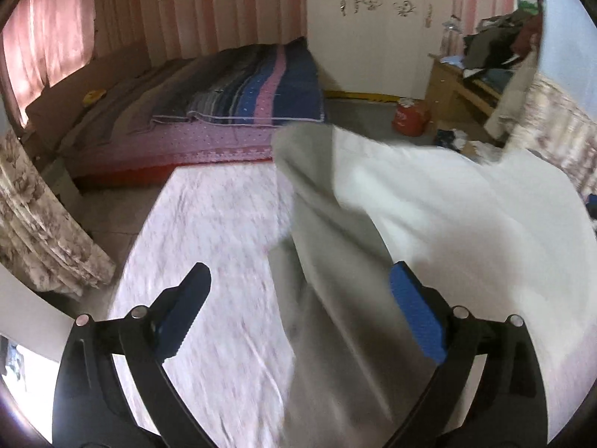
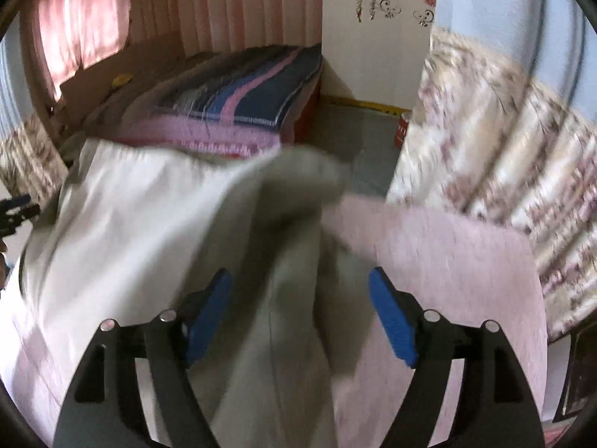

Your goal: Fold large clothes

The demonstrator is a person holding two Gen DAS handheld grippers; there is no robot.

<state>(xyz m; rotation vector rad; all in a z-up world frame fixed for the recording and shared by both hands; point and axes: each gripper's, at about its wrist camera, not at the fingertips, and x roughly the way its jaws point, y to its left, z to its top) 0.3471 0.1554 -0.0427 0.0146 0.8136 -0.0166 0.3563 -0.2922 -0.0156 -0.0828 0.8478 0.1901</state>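
Observation:
A large pale grey-white garment [image 1: 429, 216] lies on a table covered with a pink patterned cloth [image 1: 209, 231]. In the left wrist view its left side is raised in a fold that runs toward me between the fingers. My left gripper [image 1: 298, 291] is open, with the fold lying between its blue pads [image 1: 418, 321]. In the right wrist view the garment [image 2: 141, 216] fills the left and middle, its right edge bunched. My right gripper [image 2: 300, 298] is open over that bunched edge. The frames are blurred by motion.
A bed with a striped blue and pink quilt [image 1: 253, 86] stands beyond the table. Floral curtains [image 2: 503, 149] hang at the right. A wooden desk piled with clothes [image 1: 485, 59] and a red bag [image 1: 408, 117] are at the far right. The table's left edge [image 1: 145, 220] drops to the floor.

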